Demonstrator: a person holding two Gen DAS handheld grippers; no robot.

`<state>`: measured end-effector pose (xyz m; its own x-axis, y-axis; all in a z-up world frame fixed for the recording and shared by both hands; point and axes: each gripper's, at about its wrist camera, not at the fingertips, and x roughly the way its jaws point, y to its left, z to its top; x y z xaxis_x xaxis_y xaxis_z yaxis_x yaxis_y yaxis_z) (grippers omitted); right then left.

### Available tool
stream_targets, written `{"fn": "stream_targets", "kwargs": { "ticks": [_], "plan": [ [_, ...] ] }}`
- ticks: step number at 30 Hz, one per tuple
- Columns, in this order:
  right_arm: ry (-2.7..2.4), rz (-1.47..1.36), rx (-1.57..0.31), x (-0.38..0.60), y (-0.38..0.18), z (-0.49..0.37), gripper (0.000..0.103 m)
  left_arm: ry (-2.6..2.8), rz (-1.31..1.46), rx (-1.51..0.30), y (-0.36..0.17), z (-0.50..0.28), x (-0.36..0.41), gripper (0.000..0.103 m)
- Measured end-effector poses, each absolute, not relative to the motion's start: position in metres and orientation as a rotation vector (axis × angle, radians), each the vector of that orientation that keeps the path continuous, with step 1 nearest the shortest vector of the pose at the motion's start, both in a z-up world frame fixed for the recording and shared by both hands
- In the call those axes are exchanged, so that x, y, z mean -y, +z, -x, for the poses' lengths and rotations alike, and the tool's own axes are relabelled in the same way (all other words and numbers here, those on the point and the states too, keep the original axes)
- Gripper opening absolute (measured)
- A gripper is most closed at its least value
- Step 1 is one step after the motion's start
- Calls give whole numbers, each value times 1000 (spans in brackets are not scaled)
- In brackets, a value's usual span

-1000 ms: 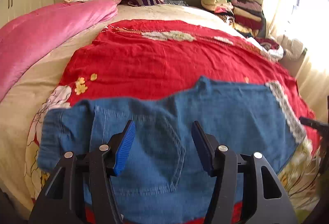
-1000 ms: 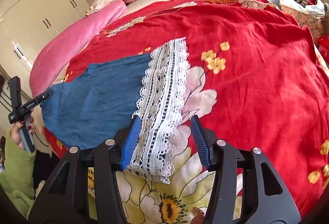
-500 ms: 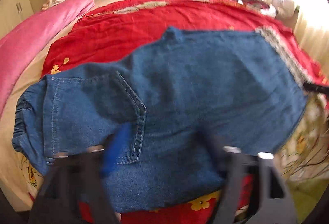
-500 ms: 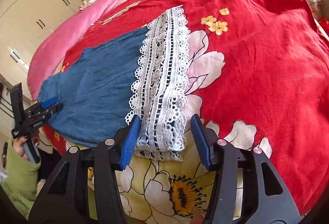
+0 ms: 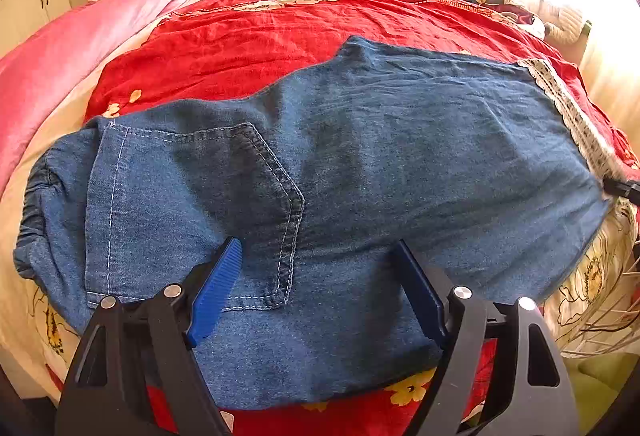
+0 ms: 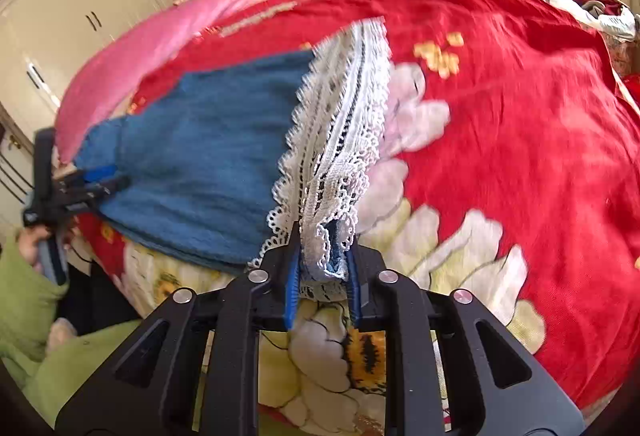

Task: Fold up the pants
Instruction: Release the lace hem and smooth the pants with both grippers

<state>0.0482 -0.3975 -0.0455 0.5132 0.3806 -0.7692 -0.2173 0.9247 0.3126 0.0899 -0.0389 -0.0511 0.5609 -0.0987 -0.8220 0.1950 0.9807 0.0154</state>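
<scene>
Item: blue denim pants with white lace hem (image 5: 360,172), flat on the red floral bedspread (image 5: 248,36), near edge. My right gripper (image 6: 322,260), spread a second ago, is closing on the lace hem (image 6: 340,140). My left gripper (image 5: 316,276) is spread but narrowing over the waist end. Fold pending.

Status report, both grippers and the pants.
Right gripper closing on lace hem. Left gripper closing, jaws wide over pants, gripping nothing. Nothing in the way.

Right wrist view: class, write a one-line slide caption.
Right gripper closing on the white lace hem of blue denim pants spread on a red floral bedspread.
</scene>
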Motion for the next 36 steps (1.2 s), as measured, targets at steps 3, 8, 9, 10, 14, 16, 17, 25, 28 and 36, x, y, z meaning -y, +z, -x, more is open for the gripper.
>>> {"fn": "stream_targets", "kwargs": {
  "ticks": [3,8,9,10,14,16,17,25,28,36],
  "plan": [
    [350,-239,-966,401,-53,-48,14,-177,-107,-957,-51,-90,38,78],
    [329,-233,-959,409,-39,-44,24,-186,-94,-940,-47,-89,38,77],
    [316,-224,-953,410,-36,-43,28,-185,-93,-935,-45,-89,38,77],
    [301,-213,-942,411,-33,-42,33,-183,-91,-928,-43,-88,38,77],
    [263,-187,-868,418,-13,-38,37,-198,-73,-891,-29,-86,41,77],
    [271,-175,-830,416,-3,-37,39,-222,-64,-864,-19,-83,45,78],
    [276,-171,-817,412,0,-37,40,-231,-61,-855,-16,-82,48,78],
    [427,-68,-792,354,5,-43,46,-300,-76,-799,13,-92,87,83],
    [478,-53,-824,333,-7,-49,46,-337,-94,-816,10,-102,108,83],
    [486,-89,-936,329,-43,-51,46,-375,-191,-940,-48,-125,151,84]
  ]
}}
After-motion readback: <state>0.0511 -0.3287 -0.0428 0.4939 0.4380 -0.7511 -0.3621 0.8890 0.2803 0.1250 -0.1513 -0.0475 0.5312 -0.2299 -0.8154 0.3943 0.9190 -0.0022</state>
